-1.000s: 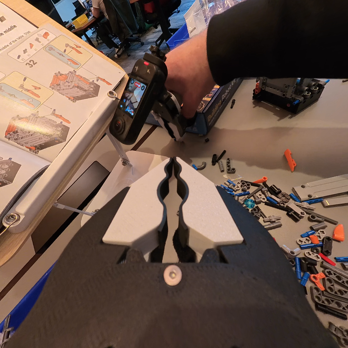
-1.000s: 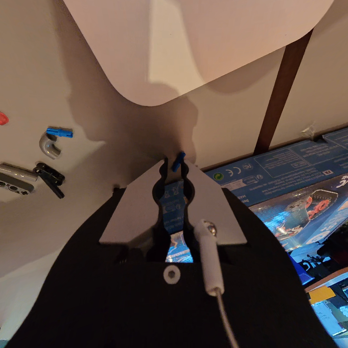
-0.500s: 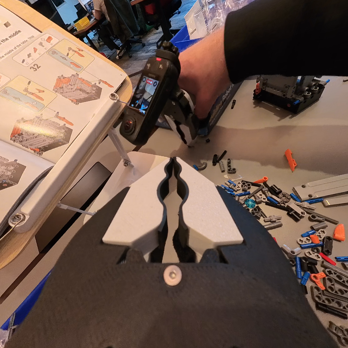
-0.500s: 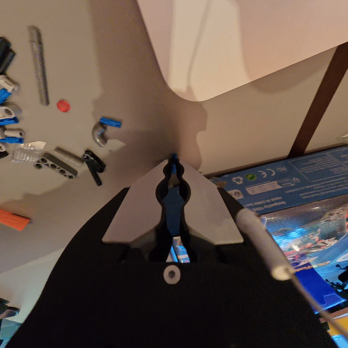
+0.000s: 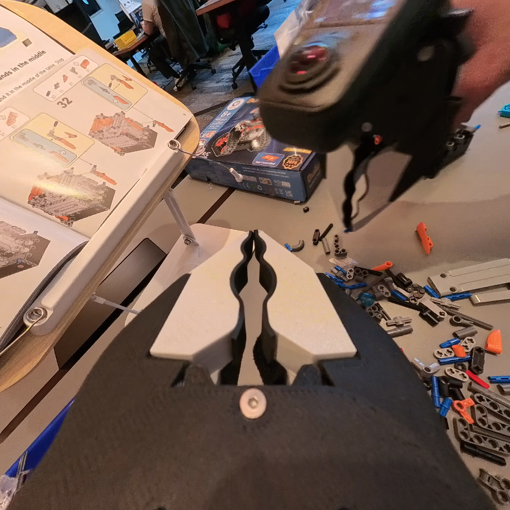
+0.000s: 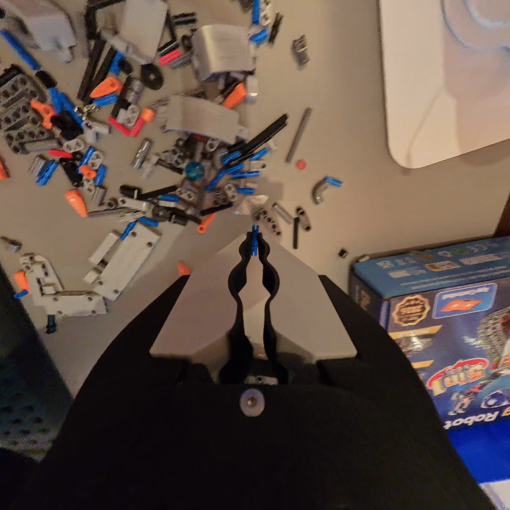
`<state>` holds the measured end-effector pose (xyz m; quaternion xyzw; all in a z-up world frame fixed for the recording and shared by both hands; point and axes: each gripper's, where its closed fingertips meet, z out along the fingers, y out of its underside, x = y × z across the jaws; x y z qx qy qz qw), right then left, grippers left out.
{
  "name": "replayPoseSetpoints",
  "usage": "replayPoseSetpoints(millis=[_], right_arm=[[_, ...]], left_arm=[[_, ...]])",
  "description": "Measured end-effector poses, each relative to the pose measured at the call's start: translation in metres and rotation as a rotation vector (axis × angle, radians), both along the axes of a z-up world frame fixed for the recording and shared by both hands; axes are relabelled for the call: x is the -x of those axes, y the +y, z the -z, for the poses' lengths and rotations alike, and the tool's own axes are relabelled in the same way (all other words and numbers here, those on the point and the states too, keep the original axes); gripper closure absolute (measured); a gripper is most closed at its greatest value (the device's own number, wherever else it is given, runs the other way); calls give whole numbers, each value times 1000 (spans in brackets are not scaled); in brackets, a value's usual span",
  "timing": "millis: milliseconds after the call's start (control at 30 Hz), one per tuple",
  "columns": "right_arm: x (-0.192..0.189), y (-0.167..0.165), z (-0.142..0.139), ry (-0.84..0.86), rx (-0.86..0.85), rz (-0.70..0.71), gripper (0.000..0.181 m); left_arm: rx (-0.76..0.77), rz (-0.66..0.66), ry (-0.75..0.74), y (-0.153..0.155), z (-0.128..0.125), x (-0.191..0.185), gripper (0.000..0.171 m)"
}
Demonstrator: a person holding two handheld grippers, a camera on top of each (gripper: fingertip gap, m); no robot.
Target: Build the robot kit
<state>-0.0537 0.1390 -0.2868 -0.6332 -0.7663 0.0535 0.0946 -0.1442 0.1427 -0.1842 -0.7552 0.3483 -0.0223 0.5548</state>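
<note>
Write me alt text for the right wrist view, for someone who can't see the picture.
The right gripper, jaws shut, pinches a small blue connector pin at its tip above a beige table. Ahead and to the left lies a blurred scatter of grey, black, blue and orange building parts; a blue toy kit box sits at the right, a white stand base in the upper right.

Booklet (image 5: 69, 143) sits left on its stand (image 5: 116, 248), box (image 5: 256, 165) behind, loose parts (image 5: 414, 317) scattered right across the table (image 5: 276, 215).
</note>
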Motion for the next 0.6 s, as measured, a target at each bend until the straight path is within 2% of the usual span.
replayPoseSetpoints(millis=[167,400,600], right_arm=[[-16,-32,19,4,72,6,180],[-24,-40,44,-6,127,49,180],[-25,-39,45,40,136,83,174]], left_arm=[[15,2,6,1,6,-1,171],[41,9,19,3,15,-3,171],[53,12,32,4,19,-4,171]])
